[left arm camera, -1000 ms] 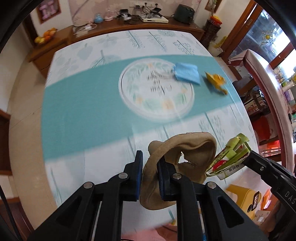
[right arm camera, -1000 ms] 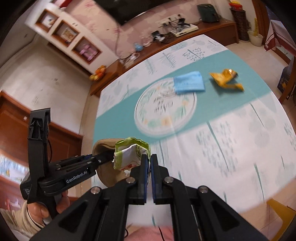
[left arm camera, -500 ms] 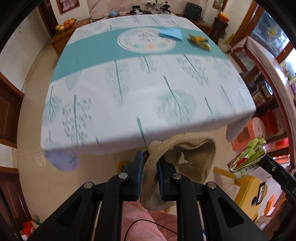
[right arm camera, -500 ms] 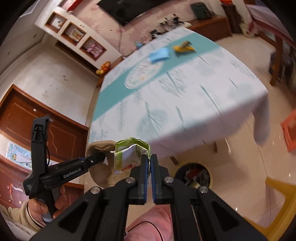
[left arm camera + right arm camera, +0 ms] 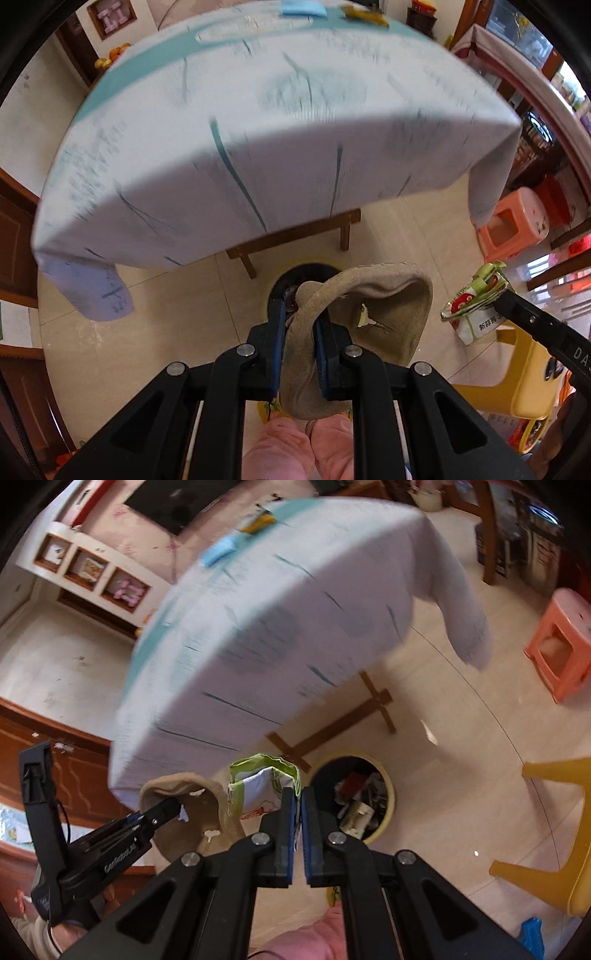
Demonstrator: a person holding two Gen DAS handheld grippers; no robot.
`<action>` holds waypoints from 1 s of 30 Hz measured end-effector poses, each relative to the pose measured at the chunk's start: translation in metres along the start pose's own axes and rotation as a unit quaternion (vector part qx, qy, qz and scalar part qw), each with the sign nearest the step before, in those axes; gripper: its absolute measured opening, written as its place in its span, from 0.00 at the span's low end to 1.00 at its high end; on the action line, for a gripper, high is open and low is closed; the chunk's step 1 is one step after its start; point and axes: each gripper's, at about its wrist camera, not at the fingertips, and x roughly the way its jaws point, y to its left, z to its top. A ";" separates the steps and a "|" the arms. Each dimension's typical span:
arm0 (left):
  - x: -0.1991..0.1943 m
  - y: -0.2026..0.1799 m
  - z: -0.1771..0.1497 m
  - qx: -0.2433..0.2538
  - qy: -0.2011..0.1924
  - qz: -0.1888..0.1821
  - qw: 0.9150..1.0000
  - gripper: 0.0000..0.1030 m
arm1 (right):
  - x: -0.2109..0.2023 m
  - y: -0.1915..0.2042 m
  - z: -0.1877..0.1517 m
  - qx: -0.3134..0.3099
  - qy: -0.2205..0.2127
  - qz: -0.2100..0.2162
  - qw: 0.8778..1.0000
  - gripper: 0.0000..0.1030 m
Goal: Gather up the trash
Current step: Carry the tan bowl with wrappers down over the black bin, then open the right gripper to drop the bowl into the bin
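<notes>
Tan felt-like curled scrap (image 5: 384, 314) clamped in left gripper (image 5: 299, 325); glossy green packet (image 5: 258, 786) pinched by right gripper (image 5: 298, 801). Round bin (image 5: 384, 812) newly below; table receded.

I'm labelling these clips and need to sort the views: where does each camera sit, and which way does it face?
Left wrist: on the left gripper, facing steeply down past the tan rag to the bin; pink trouser legs show.
Right wrist: on the right gripper, facing down at the bin, gripping the green wrapper; a hand shows.
Shared: table, rag, wrapper, bin.
</notes>
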 end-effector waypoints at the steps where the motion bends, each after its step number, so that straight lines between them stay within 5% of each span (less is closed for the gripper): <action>1: 0.013 -0.001 -0.004 0.002 0.001 0.000 1.000 0.13 | 0.011 -0.006 -0.003 0.007 0.002 -0.008 1.000 0.03; 12: 0.168 0.006 -0.028 0.006 0.029 0.005 1.000 0.14 | 0.144 -0.063 -0.035 0.050 0.019 -0.067 0.996 0.03; 14: 0.183 0.004 -0.027 0.016 0.025 0.005 1.000 0.27 | 0.165 -0.065 -0.037 0.047 0.024 -0.067 0.996 0.05; 17: 0.195 0.004 -0.025 0.033 0.015 0.010 0.999 0.58 | 0.189 -0.062 -0.037 0.044 0.030 -0.066 0.996 0.07; 18: 0.197 0.004 -0.025 0.038 0.010 0.011 0.999 0.61 | 0.198 -0.061 -0.035 0.045 0.034 -0.061 0.997 0.07; 25: 0.207 0.008 -0.019 0.064 0.013 0.008 0.998 0.63 | 0.216 -0.047 -0.031 0.034 0.049 -0.047 0.997 0.33; 30: 0.190 0.012 -0.012 0.058 0.010 0.002 0.998 0.63 | 0.200 -0.034 -0.030 0.028 0.046 -0.047 0.997 0.39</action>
